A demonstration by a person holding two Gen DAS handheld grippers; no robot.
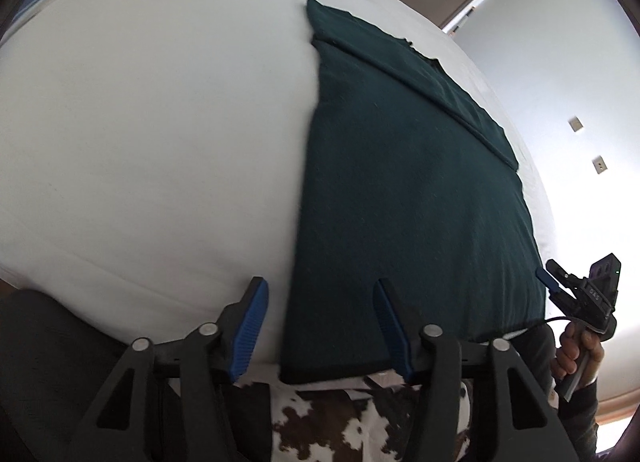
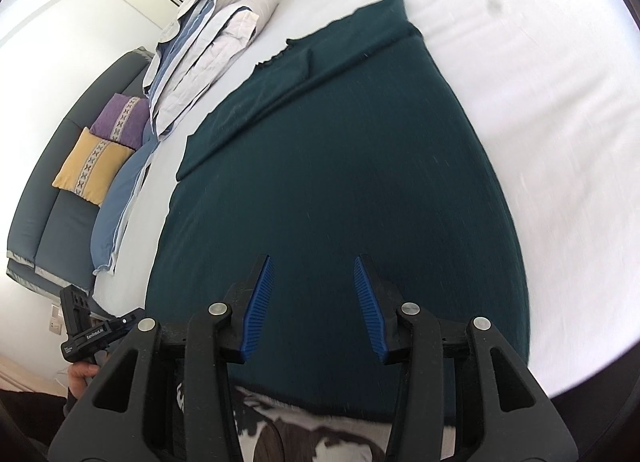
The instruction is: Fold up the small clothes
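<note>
White bed [image 1: 140, 141], green garment [image 1: 400, 201] flat, grippers open

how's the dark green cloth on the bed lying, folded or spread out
Partly folded: the dark green cloth lies flat on the white bed, with a narrower layer doubled along its far edge.

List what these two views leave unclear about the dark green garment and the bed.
- Dark green garment, near hem: in the right wrist view it runs behind the right claw.
- Its type: folded over, sleeves tucked, so unclear in both views.
- Bed, near edge: blurred in the left wrist view and partly behind the left claw.
- Folded bedding: top cropped in the left view.
</note>
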